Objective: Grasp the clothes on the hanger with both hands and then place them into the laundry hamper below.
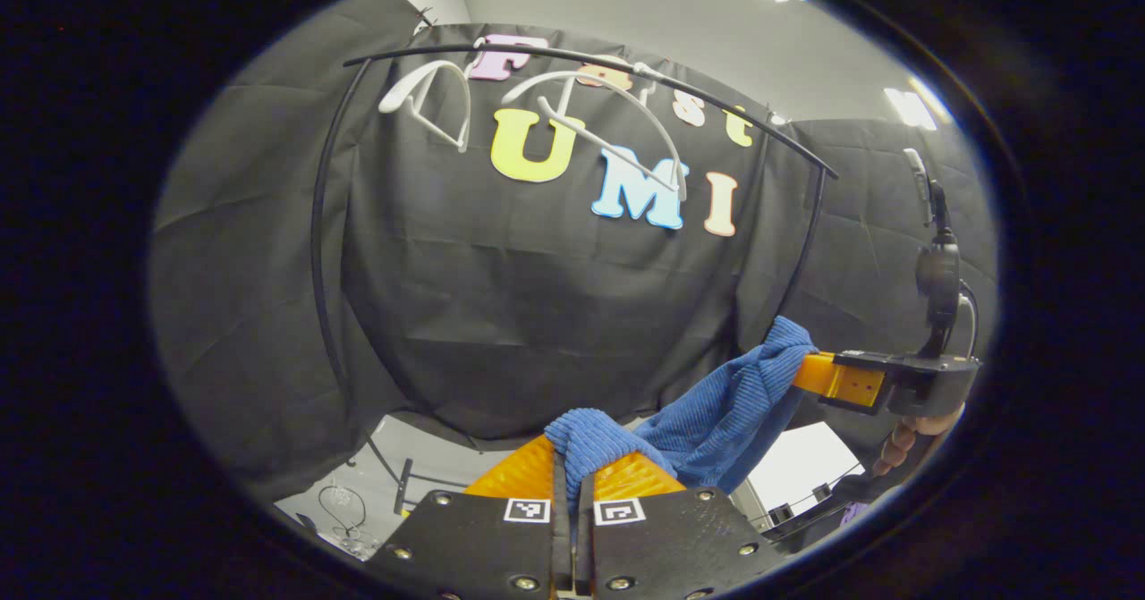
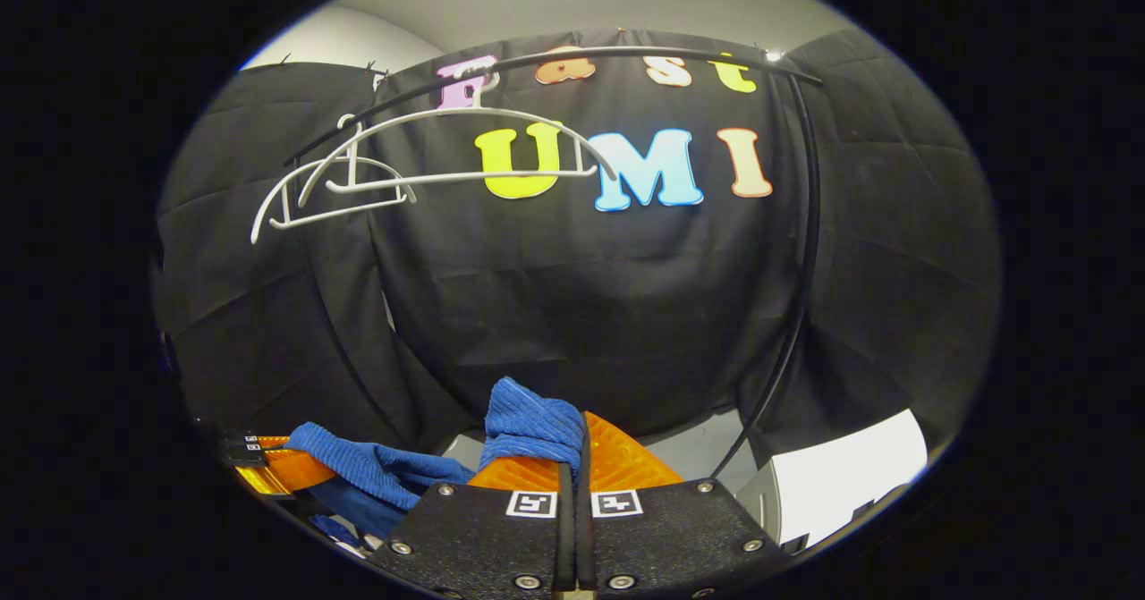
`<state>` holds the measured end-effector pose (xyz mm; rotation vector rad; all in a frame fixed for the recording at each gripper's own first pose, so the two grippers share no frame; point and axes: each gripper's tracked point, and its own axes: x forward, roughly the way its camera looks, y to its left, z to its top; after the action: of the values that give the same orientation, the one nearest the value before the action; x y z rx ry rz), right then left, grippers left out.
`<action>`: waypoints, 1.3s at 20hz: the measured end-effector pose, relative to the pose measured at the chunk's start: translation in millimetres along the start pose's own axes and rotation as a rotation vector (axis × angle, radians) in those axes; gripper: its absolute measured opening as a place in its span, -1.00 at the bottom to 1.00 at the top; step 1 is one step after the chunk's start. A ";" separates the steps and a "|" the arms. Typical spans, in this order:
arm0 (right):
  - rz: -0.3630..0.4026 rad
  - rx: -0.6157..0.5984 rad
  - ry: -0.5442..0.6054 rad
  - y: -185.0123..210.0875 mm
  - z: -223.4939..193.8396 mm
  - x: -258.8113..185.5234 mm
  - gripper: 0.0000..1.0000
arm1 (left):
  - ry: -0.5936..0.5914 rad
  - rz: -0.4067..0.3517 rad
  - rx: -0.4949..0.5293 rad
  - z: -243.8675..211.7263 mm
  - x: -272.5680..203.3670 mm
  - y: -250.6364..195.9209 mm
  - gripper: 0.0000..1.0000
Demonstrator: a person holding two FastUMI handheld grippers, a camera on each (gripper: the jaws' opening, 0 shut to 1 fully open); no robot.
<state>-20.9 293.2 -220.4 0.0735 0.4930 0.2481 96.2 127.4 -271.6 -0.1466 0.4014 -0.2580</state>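
A blue ribbed garment (image 1: pixel 716 403) hangs stretched between my two grippers, off the hangers. My left gripper (image 1: pixel 572 470) is shut on one bunched end of it. Farther right in the left gripper view, my right gripper (image 1: pixel 809 369) clamps the other end, with a hand (image 1: pixel 903 443) under it. In the right gripper view my right gripper (image 2: pixel 577 452) is shut on a fold of the blue garment (image 2: pixel 528 421), which trails left to my left gripper (image 2: pixel 291 461). Two bare white hangers (image 1: pixel 608 108) (image 2: pixel 447 148) hang on the black rail (image 1: pixel 572 56) above. I cannot pick out the hamper.
The black rail's uprights (image 1: pixel 318 242) (image 2: pixel 796 314) curve down on both sides of the cloth wall. A white surface (image 2: pixel 845 470) lies low on the right. Grey floor with a thin wire frame (image 1: pixel 344 506) shows at the lower left.
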 end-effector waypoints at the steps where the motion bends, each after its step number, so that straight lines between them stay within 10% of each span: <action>1: -0.002 0.016 0.028 0.8 -14.3 4.5 -1.00 | 0.018 0.004 0.000 -9.3 4.0 2.3 -0.94; 26: -0.178 0.050 0.562 -31.7 -244.0 29.5 -0.95 | 0.441 0.019 0.001 -243.2 127.8 77.9 -0.92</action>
<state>-105.2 272.5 -452.4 0.0067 1.0591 0.0778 128.7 144.8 -554.7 -0.0840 0.8405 -0.2713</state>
